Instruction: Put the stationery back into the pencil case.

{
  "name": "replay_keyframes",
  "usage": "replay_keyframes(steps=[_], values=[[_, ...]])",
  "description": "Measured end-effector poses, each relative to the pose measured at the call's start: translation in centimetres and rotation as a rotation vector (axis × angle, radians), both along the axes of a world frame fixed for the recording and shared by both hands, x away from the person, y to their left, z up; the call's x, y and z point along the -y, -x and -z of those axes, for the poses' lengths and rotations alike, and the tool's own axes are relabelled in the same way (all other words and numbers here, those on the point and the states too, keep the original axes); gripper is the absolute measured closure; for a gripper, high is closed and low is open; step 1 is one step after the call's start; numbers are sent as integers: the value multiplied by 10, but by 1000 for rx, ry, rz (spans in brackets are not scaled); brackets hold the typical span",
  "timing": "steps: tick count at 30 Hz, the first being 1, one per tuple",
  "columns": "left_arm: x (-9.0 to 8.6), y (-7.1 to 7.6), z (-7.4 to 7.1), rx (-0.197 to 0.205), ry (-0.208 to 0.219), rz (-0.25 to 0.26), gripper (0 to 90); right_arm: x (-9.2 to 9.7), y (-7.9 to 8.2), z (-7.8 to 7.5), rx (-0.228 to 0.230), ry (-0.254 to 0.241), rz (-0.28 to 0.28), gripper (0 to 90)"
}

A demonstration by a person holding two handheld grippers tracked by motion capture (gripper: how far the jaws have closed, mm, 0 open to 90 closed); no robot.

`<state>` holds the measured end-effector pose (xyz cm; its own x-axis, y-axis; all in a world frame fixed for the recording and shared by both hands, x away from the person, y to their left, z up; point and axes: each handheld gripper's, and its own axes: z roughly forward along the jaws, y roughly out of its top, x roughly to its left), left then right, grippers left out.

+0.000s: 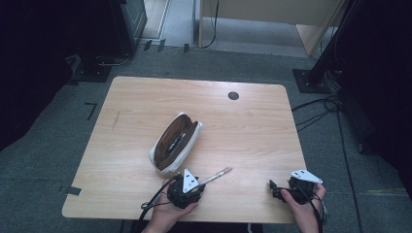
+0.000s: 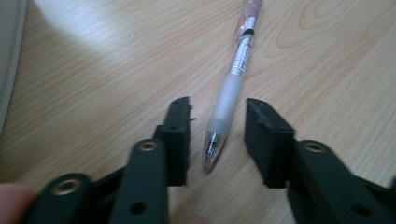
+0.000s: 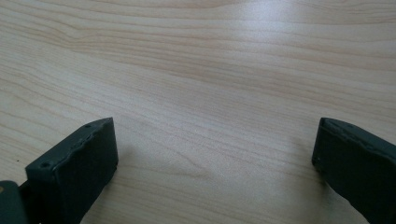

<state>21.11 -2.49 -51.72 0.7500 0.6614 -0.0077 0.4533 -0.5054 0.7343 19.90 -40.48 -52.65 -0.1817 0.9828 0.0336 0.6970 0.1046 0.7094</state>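
We straddle the mechanical pencil [image 2: 232, 88] with our left gripper [image 2: 217, 122], its jaws spread and not yet pinching. Next we squeeze, then lift toward the pencil case [image 1: 175, 142] at eleven o'clock. Our right gripper [image 3: 215, 149] rests wide open.

Pens on the bare tabletop: one, a pen [image 2: 232, 91] with a frosted grip and a clear barrel, lying just right of the pencil case.
Pencil cases: one, an open white pencil case [image 1: 176, 142] with a brown lining.
Items inside the pencil case: at least one dark item [image 1: 175, 141]; the exact number cannot be told.
Tables: one wooden table [image 1: 252, 131] under the pencil case.
Cable holes: one dark round hole [image 1: 233, 95], beyond the pencil case to its right.
Grippers: two, the left gripper [image 2: 217, 135] and the right gripper [image 3: 215, 161], both nearer than the pencil case.
Hands: two, one per gripper.
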Motion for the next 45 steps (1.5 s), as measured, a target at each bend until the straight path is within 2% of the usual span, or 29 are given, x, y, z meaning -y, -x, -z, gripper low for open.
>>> replay_keyframes(steps=[3,4,5,7,8,9,10,17,22,27,34,45], values=[[1,1,0,3,-1,13,749,0,0,0,0,1,0,0],[2,1,0,3,-1,14,738,0,0,0,0,0,0,0],[3,1,0,1,-1,15,673,0,0,0,0,1,0,0],[7,1,0,7,-8,26,643,0,0,0,0,1,0,0],[8,2,0,10,-5,34,653,0,0,0,0,1,0,0],[9,3,0,11,-7,58,747,0,0,0,0,0,0,0],[9,3,0,11,-7,58,788,0,0,0,0,0,0,0],[6,4,0,13,-6,52,821,0,0,0,0,1,0,0],[1,6,-5,13,26,59,822,0,0,0,1,2,0,0],[-5,8,-16,20,47,64,823,0,0,0,1,2,0,0],[-16,15,-39,41,80,65,823,0,0,0,1,2,0,0],[-40,17,-70,86,138,28,823,0,0,0,1,3,0,0]])
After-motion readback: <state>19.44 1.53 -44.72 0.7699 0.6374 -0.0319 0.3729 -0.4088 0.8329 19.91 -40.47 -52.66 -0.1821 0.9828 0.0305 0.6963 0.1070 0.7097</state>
